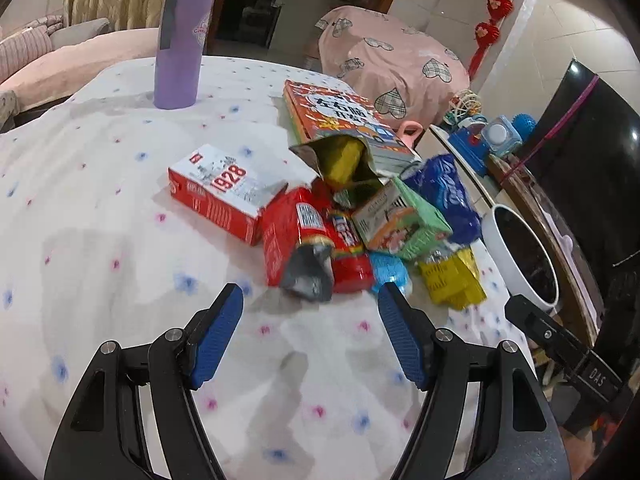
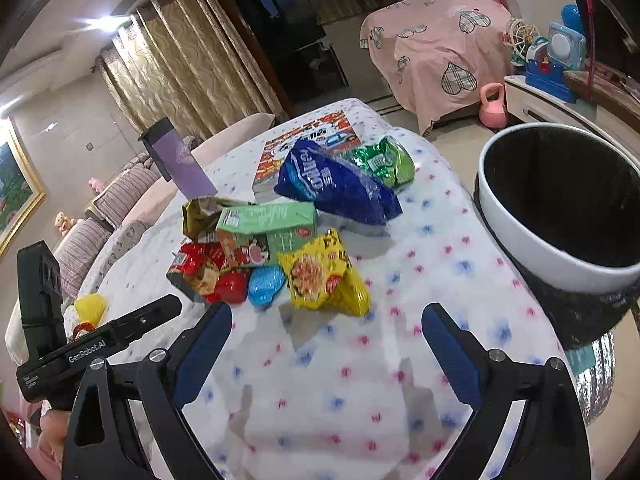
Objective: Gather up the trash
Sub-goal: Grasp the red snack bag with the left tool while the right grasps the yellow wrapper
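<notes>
Closest to me in both cams are my own fingers: left gripper [image 1: 310, 304] is spread wide with nothing in it, and right gripper [image 2: 326, 324] is the same, wide and empty. Both hover over the flowered cloth on the worktop [image 1: 100, 208], short of the pile.

So I'd say I'm at the reach-in stage, nothing grabbed yet as far as I can see. The trash sits heaped mid-worktop: a red wrapper [image 1: 298, 240] with a torn silver end nearest my left fingers, a red and white box [image 1: 222, 194] marked 1928 beside it, a green carton [image 1: 400, 220], a blue bag [image 2: 334, 184] and a yellow snack bag [image 2: 322, 276]. The bin [image 2: 560, 208], white rim with a dark liner, stands just off the worktop's edge on my right.

My guess for the next move: the right goes for the yellow snack bag, since it's nearest and on the bin side, and pinches a loose edge because the foil looks slippery. The left could take the red wrapper.

View differences: only the left cam shows the 1928 box, plus the gold bag [image 1: 340, 160] with its mouth gaping open. Only the right cam shows a crumpled green foil bag [image 2: 384, 160] behind the blue one, and looks right down into the bin. The purple tumbler [image 1: 184, 40] and the book [image 1: 340, 116] don't look like trash to me.
</notes>
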Available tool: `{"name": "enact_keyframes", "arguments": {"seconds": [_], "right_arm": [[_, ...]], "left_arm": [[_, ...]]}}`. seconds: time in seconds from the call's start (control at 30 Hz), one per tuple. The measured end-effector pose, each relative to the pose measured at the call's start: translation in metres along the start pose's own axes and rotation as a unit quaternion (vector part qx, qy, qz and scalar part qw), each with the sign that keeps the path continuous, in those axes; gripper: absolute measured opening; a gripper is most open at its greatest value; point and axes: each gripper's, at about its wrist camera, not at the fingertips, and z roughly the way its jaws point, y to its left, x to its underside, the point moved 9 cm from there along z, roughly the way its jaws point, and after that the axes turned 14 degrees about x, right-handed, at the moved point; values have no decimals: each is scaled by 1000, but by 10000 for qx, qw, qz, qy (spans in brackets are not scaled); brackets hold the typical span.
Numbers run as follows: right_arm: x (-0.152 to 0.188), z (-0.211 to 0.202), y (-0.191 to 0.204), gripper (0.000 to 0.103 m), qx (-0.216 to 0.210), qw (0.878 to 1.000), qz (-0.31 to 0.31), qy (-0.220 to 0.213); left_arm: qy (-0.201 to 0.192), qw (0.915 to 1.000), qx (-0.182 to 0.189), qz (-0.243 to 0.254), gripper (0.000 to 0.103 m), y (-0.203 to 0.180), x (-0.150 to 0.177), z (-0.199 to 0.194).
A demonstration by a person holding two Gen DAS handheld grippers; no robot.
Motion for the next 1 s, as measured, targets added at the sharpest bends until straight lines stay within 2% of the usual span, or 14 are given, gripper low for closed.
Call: {"name": "enact_keyframes", "arguments": {"seconds": [0.07, 0.17, 0.23, 0.27, 0.33, 0.37, 0.4, 0.43, 0.47, 0.5, 0.53, 0.57, 0.8, 1.0], "right_arm": [[-4, 5, 0, 93, 8, 10000, -4, 5], [-9, 17, 2, 81, 7, 10000, -18, 83], [-12, 26, 3, 77, 16, 9999, -47, 137], [-12, 29, 4, 72, 20, 9998, -61, 161], [-11, 39, 6, 63, 4, 9996, -107, 260], [-11, 41, 7, 59, -55, 9995, -110, 284], [-11, 41, 9, 50, -115, 9994, -123, 287], [-11, 41, 12, 43, -121, 9994, -176, 276], [-9, 40, 14, 31, -93, 9993, -249, 265], [-8, 38, 15, 24, -68, 9992, -292, 249], [-7, 37, 15, 21, -73, 9992, -314, 252], [-4, 35, 16, 17, -91, 9990, -329, 275], [7, 16, 11, 15, -179, 9993, -204, 242], [10, -8, 6, 15, -225, 9996, -108, 106]], "left_arm": [[-16, 10000, -48, -6, 72, 3, -5, 5], [-21, 9999, -99, -30, 71, 7, -9, 11], [27, 10000, -69, -51, 69, 11, -11, 18], [41, 10000, -44, -57, 64, 12, -12, 20], [169, 9998, 28, -86, 37, 14, -10, 26], [201, 9997, 42, -92, 31, 14, -9, 27], [223, 9997, 46, -80, 18, 15, -8, 28], [239, 9997, 65, -62, 10, 14, -7, 28], [243, 9997, 67, -51, 9, 13, -6, 27], [217, 9997, 69, -33, 6, 12, -5, 25], [189, 9998, 93, -16, 1, 11, -5, 22], [177, 9998, 113, -10, 1, 9, -4, 19], [41, 9997, 241, 41, 1, -2, 7, -11], [22, 9987, 480, 183, 1, -27, 18, -29]]}}
